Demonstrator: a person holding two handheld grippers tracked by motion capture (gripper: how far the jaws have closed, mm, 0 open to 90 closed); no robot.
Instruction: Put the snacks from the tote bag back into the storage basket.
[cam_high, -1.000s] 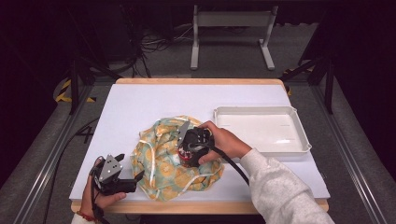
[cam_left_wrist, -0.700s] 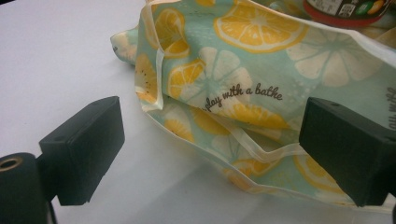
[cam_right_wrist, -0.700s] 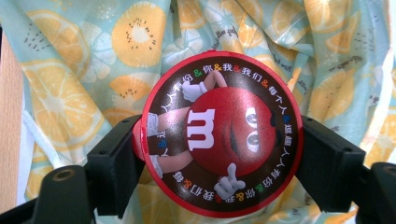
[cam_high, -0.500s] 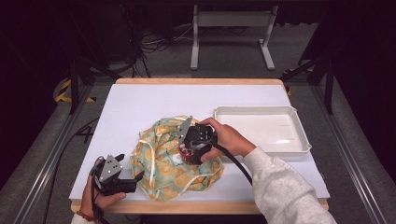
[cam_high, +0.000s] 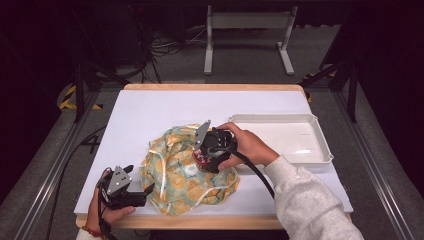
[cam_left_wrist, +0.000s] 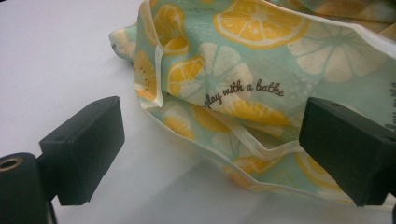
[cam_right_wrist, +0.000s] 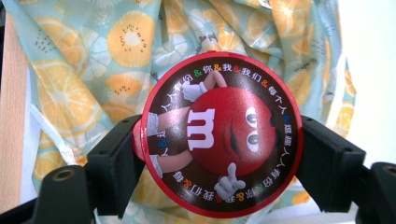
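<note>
A crumpled cloth bag printed with orange and lemon slices (cam_high: 180, 175) lies on the white table (cam_high: 150, 110) near its front edge. My right gripper (cam_high: 202, 155) hovers over the middle of the bag, shut on a round red M&M's container (cam_right_wrist: 219, 133) whose printed lid faces the camera between the black jaws. My left gripper (cam_high: 140, 192) rests at the bag's left edge, open. In the left gripper view the bag's hemmed edge (cam_left_wrist: 243, 135) lies between and just ahead of the open jaws, not touching them.
A white tray (cam_high: 320, 150) sits at the right of the table, just beyond the person's right hand. The wooden front edge of the table (cam_high: 200, 222) runs just below the bag.
The right gripper, holding the red container, has drifted slightly up and to the right over the bag. The left gripper has hardly moved.
</note>
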